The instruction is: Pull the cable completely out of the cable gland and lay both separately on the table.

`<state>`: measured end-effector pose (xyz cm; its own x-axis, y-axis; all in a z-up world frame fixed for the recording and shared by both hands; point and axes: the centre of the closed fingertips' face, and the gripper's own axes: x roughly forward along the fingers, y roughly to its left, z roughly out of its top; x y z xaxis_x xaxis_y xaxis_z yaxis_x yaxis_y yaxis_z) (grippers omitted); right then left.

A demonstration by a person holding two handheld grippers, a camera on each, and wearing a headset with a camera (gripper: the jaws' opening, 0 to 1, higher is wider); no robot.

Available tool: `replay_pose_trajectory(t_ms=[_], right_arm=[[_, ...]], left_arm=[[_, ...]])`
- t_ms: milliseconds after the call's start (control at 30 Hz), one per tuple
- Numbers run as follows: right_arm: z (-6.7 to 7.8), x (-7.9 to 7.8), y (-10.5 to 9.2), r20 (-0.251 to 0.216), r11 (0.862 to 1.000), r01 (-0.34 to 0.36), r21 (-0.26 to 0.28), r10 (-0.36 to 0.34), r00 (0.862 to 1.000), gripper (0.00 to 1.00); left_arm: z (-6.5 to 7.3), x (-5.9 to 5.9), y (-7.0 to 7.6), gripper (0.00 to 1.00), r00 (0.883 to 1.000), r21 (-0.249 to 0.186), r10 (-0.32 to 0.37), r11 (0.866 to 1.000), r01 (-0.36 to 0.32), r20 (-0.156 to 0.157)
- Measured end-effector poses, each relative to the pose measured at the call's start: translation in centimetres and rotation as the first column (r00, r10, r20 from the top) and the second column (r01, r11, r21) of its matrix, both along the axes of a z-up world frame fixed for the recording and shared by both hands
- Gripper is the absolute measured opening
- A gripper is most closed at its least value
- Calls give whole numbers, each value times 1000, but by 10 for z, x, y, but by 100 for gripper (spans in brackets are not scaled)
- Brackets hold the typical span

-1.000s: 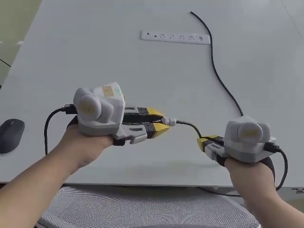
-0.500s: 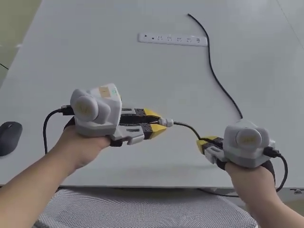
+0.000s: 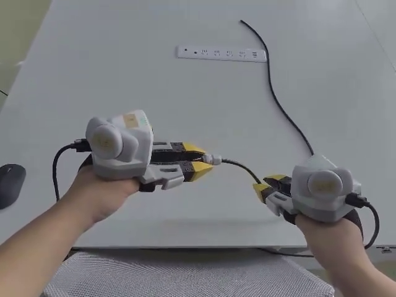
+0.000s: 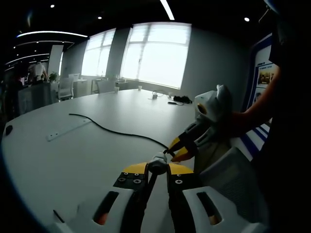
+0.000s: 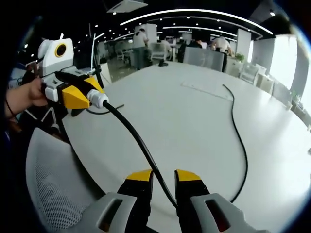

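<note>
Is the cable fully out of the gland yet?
No: in the right gripper view the black cable runs straight into the white cable gland clamped in the left gripper.

power strip (image 3: 221,54) behind cable gland (image 3: 209,159), mouse (image 3: 9,184) left

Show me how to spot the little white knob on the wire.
Start at the big grey table, then the left gripper above its near edge. Pinched in its yellow fingers is the cable gland, the only small whitish knob, with the black cable running out.
</note>
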<state>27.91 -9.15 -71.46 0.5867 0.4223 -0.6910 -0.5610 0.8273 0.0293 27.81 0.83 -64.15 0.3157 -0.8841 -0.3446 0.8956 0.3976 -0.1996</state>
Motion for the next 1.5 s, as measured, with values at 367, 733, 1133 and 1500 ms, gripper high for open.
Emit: replay_pose_trajectory(t_ms=[367, 733, 1133, 1500], right_arm=[[30, 6, 19, 105, 974, -168, -150, 185, 977, 22], [52, 10, 55, 168, 864, -377, -334, 448, 878, 21], [54, 0, 81, 180, 780, -483, -398, 582, 793, 9], [50, -6, 84, 172, 755, -511, -412, 615, 770, 0]], left_arm=[[-2, 2, 0, 15, 1000, -3, -6, 1000, 6, -7], [-3, -1, -1, 15, 1000, 5, -21, 1000, 21, -8], [-4, -5, -3, 15, 1000, 13, -25, 1000, 25, -6], [-5, -8, -4, 15, 1000, 21, -27, 999, 27, -8]])
